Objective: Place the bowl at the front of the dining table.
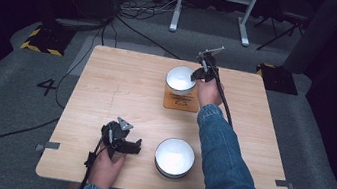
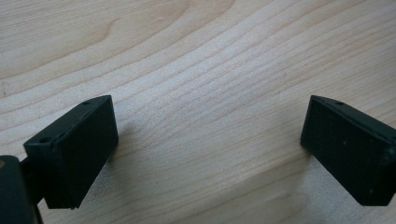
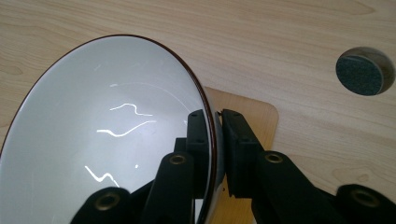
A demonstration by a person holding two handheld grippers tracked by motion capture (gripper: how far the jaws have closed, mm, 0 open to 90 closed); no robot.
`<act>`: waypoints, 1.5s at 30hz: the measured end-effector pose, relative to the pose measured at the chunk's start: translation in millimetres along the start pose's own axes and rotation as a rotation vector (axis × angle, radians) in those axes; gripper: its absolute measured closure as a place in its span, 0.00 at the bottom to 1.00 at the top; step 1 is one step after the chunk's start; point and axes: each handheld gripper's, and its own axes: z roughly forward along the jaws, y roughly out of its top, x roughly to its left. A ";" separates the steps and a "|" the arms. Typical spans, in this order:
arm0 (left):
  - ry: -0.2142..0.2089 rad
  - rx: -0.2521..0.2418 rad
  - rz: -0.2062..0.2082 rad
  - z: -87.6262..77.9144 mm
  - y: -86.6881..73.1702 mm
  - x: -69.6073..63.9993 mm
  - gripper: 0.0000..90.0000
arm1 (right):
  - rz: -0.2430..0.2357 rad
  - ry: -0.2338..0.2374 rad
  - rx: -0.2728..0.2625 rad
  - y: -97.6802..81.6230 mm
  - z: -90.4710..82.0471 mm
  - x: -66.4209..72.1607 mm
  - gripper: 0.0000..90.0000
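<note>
A white bowl [image 1: 181, 79] with a dark rim is over a small wooden board [image 1: 181, 102] at the table's far middle. My right gripper [image 1: 200, 72] is shut on the bowl's right rim; in the right gripper view its jaws pinch the rim of the bowl [image 3: 107, 140], one jaw inside and one outside, with the board [image 3: 254, 116] beneath. A second white bowl [image 1: 175, 157] sits near the front edge. My left gripper [image 1: 134, 147] rests low on the table just left of that bowl, open, with bare wood between its pads [image 2: 79, 149].
The wooden table [image 1: 117, 87] has a round cable hole [image 3: 365, 71] in its top beyond the board. The floor around holds cables [image 1: 144, 7] and a white frame's legs [image 1: 212, 10] behind the table.
</note>
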 end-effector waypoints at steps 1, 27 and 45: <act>0.000 0.000 0.000 0.0 0.0 0.0 0.05 | 0.004 0.003 0.003 -0.4 1.7 -0.2 0.91; 0.000 0.000 0.000 -0.2 0.0 0.0 0.05 | 0.029 -0.004 0.045 -16.5 38.3 -10.6 0.91; -0.004 0.000 -0.002 0.0 0.0 -0.2 0.05 | -0.006 -0.038 0.029 -19.5 36.0 -11.0 0.72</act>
